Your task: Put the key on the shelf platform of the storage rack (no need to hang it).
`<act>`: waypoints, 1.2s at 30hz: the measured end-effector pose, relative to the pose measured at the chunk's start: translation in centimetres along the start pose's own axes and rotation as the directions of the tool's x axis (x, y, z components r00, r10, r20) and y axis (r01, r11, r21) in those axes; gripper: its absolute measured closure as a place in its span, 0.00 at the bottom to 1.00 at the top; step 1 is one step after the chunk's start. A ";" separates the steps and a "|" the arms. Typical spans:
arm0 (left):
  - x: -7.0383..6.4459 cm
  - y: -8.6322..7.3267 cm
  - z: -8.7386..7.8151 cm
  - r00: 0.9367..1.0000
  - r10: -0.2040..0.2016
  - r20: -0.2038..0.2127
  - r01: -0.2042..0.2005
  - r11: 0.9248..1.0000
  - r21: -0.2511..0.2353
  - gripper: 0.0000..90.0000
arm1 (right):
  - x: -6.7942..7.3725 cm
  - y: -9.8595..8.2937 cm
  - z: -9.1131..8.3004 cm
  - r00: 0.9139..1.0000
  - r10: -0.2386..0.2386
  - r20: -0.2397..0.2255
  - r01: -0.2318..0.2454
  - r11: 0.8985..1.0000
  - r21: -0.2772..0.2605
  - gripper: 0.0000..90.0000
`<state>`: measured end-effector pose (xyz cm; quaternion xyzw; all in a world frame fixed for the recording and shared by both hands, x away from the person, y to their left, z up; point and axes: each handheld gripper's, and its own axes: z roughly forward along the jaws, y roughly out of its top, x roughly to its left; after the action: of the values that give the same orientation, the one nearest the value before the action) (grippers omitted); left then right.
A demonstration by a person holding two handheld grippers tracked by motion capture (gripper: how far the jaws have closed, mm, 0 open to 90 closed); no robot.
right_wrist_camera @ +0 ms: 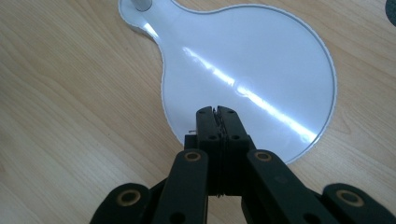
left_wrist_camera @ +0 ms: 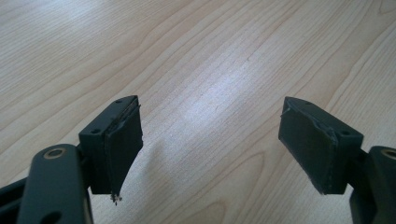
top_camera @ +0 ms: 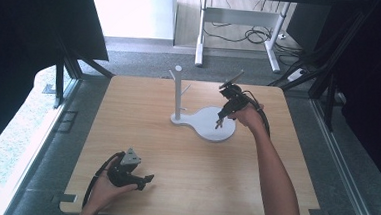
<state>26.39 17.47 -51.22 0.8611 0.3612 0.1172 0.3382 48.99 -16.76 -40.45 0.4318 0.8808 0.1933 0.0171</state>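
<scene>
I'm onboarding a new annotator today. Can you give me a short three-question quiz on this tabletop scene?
1. True or false: the left gripper has its jaws spread apart.
2. The right gripper hangs over which part of the white stand? A the post, B the round base, C a peg.
3. What surface lies under the left gripper?

Key: 1 true. 2 B. 3 the wooden table.

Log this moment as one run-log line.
left gripper: open, over bare table | right gripper: shut, something small and thin between pads, above white stand's round base | stand post: upright, pegs bare
</scene>
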 end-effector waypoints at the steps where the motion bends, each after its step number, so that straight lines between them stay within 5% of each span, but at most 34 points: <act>1: 0.0 0.0 0.0 1.000 0.000 0.000 0.000 1.000 0.000 0.24 | -0.1 0.1 0.1 1.000 -0.002 0.000 0.002 1.000 -0.001 1.00; 36: -0.2 0.1 0.4 1.000 0.011 0.006 -0.011 1.000 0.011 0.24 | -2.3 -0.1 5.0 0.997 0.074 0.018 -0.073 0.997 -0.023 0.99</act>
<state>26.42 17.08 -51.46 0.8652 0.3562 0.1146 0.3339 51.35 -16.90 -45.43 0.4655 0.8619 0.1997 0.0231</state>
